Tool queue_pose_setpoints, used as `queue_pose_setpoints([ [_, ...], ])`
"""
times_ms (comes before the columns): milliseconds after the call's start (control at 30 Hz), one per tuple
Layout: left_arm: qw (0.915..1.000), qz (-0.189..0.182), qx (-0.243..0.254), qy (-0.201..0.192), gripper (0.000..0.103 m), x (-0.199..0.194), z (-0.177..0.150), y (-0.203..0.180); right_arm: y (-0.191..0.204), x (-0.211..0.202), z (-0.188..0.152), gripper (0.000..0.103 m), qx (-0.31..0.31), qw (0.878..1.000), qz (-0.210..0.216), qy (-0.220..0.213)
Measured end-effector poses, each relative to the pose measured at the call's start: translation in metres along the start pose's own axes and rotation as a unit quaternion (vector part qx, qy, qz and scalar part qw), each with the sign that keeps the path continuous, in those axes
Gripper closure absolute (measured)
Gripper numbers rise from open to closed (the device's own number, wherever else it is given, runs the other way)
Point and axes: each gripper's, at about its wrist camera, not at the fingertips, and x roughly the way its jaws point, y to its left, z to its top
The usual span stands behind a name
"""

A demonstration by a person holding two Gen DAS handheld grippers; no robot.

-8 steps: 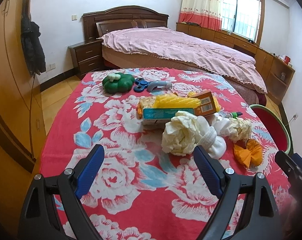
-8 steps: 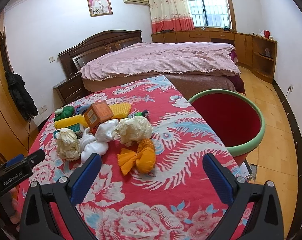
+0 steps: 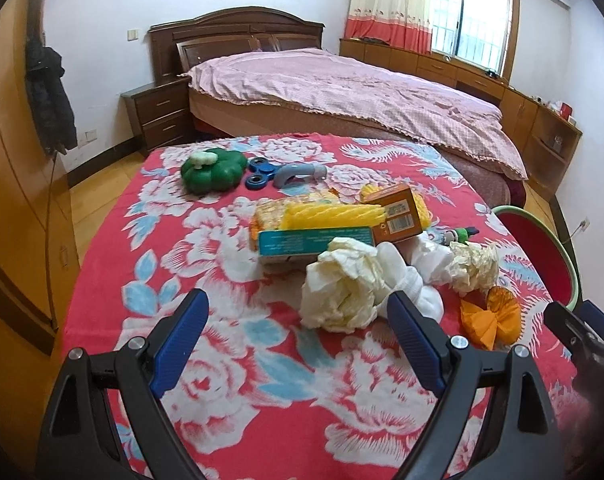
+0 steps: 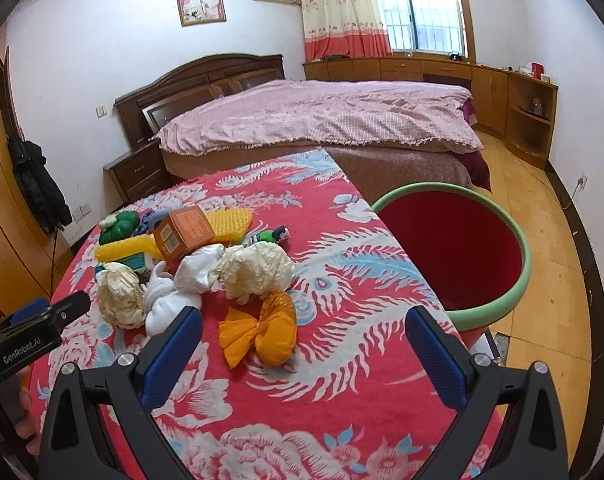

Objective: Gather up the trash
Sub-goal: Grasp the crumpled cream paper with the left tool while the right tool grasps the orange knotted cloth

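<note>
Trash lies in a heap on the red floral table [image 3: 222, 380]: a cream crumpled paper ball [image 3: 342, 292] [image 4: 120, 292], a second cream ball [image 3: 474, 266] [image 4: 258, 266], white wads [image 3: 410, 280] [image 4: 182, 284], an orange wrapper [image 3: 490, 316] [image 4: 262, 332], an orange box [image 3: 398, 212] [image 4: 184, 232] and a teal box [image 3: 314, 242]. A red bin with a green rim [image 4: 458, 248] [image 3: 542, 248] stands at the table's right edge. My left gripper [image 3: 298, 336] is open, just short of the first cream ball. My right gripper [image 4: 302, 348] is open, just short of the orange wrapper.
A green toy pumpkin [image 3: 212, 170], a blue fidget spinner [image 3: 262, 172] and a grey curved handle [image 3: 300, 172] lie at the table's far side. A yellow brush [image 4: 226, 220] and a small green-capped item [image 4: 270, 236] lie near the boxes. A bed [image 4: 322, 120] stands beyond.
Both grippers have moved slightly forward toward the trash heap. Nothing on the table has moved.
</note>
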Motion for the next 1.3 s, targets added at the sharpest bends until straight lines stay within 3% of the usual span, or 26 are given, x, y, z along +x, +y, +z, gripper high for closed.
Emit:
queue_pose_setpoints([
  [167,0.9998,-0.008,0.006,0.02,0.013,0.02,0.004,-0.008,-0.001,0.018,0.002,0.0,-0.004,1.0,-0.002,0.027],
  [367,0.9992,-0.012,0.01,0.038,0.026,0.041,0.005,-0.011,0.002,0.037,-0.003,0.0,-0.008,0.999,0.0,0.053],
  [500,0.9977,-0.04,0.004,0.054,0.038,0.052,0.006,-0.007,0.007,0.045,-0.006,0.002,-0.006,0.998,0.004,0.063],
  [800,0.9901,-0.124,0.013,0.065,0.055,0.062,0.002,0.003,0.023,0.056,-0.008,0.032,-0.005,0.997,-0.014,0.081],
  [933,0.9874,-0.144,0.016,0.064,0.06,0.062,0.002,0.007,0.031,0.059,-0.009,0.044,0.0,0.996,-0.03,0.088],
  [1033,0.9856,-0.155,0.013,0.067,0.062,0.061,0.002,0.011,0.037,0.057,-0.01,0.061,0.002,0.995,-0.027,0.093],
  [1300,0.9849,-0.166,0.009,0.05,0.063,0.04,0.003,0.018,0.035,0.039,-0.009,0.081,0.021,0.996,-0.029,0.079],
])
